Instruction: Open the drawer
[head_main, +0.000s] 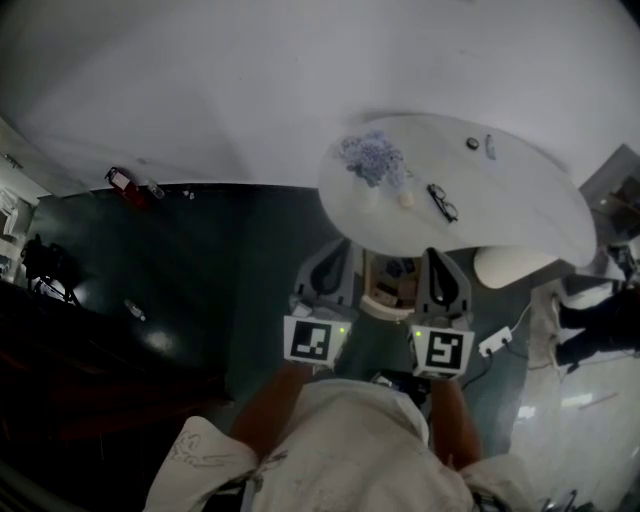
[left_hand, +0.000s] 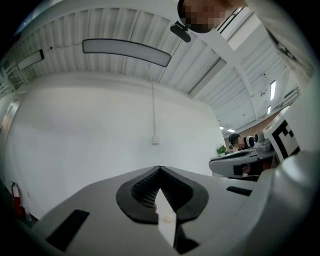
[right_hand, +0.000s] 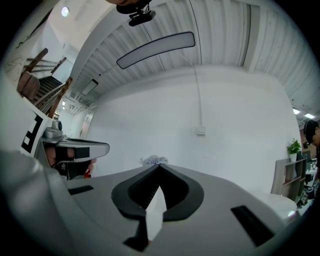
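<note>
The left gripper (left_hand: 160, 169) and right gripper (right_hand: 159, 167) are pale grey, with black ribbed pads (left_hand: 142, 192) lining the fingertips. Behind the fingers, white cubes (head_main: 318, 341) carry black square markers. The person wears a white shirt (head_main: 340, 450).

A white oval table (head_main: 520, 215) carries a bluish crumpled bunch (head_main: 373, 158), a pair of dark-framed glasses (head_main: 443, 202) and a small dark round thing (head_main: 472, 144) near its far edge. A red fire extinguisher (head_main: 121, 181) stands at the white wall, and a white power strip (head_main: 494, 342) lies on the floor. On the wall sits a small box (left_hand: 155, 140), and a long light panel (left_hand: 126, 51) hangs overhead.

Left gripper (head_main: 343, 250), right gripper (head_main: 433, 256), white table (head_main: 520, 190)
</note>
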